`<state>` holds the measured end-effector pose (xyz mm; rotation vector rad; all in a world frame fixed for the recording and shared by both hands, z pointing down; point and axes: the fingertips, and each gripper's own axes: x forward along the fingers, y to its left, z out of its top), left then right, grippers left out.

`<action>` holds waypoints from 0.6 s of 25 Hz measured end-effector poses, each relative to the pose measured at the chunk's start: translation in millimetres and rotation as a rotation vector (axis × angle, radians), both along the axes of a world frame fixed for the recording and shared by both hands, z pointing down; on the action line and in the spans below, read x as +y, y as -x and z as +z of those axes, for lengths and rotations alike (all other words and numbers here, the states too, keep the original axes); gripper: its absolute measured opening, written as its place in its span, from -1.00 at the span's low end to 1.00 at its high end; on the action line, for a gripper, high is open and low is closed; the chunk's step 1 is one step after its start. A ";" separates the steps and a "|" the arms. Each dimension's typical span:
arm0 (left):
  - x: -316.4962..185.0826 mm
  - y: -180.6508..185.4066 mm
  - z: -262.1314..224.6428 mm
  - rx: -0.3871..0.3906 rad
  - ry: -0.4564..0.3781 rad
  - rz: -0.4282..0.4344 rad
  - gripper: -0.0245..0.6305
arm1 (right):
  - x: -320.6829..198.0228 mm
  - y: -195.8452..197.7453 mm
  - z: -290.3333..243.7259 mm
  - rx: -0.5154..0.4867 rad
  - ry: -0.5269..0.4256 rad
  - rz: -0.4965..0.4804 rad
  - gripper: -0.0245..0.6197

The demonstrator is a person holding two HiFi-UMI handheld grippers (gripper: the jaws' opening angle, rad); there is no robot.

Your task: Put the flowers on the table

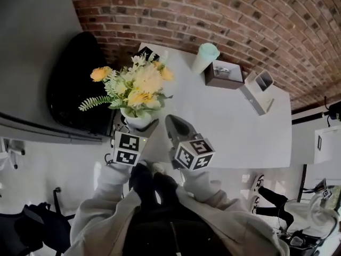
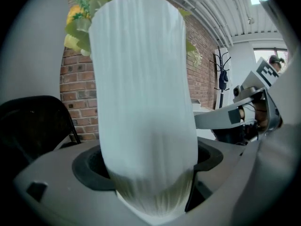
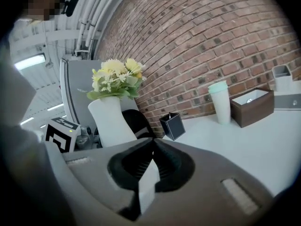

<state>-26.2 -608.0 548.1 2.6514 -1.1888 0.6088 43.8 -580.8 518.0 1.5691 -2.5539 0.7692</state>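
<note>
Head view: flowers point(image 1: 136, 87) in a white vase point(image 1: 137, 119), which the left gripper point(image 1: 139, 127) grasps at the near left corner of the table point(image 1: 240, 127), with the right gripper point(image 1: 178, 128) just beside and a cup point(image 1: 205, 57) and a box point(image 1: 224, 74) at the far edge. Left gripper view: jaws clamped on either side of the lower body of the vase point(image 2: 141, 102). Right gripper view: jaws pressed together with nothing between them; the vase point(image 3: 112, 119) and flowers point(image 3: 115, 79) show at left.

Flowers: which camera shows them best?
The head view: the whole bunch of flowers shows from above. The right gripper view shows them smaller, from the side. The left gripper view is mostly white vase, with only a few leaves and one yellow bloom at top.
</note>
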 end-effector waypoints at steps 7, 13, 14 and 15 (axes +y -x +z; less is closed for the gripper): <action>-26.6 -1.8 13.7 -0.011 -0.087 0.069 0.51 | -3.7 -8.9 17.1 0.032 0.023 0.105 -0.92; -29.8 -6.1 33.5 0.009 -0.103 0.085 0.51 | -4.3 -11.2 26.2 0.058 0.027 0.136 -0.92; -29.2 -6.1 36.6 0.016 -0.100 0.080 0.51 | -4.3 -12.2 27.9 0.057 0.033 0.139 -0.92; -28.9 -6.2 39.0 0.021 -0.098 0.075 0.51 | -4.4 -13.4 29.1 0.055 0.039 0.142 -0.92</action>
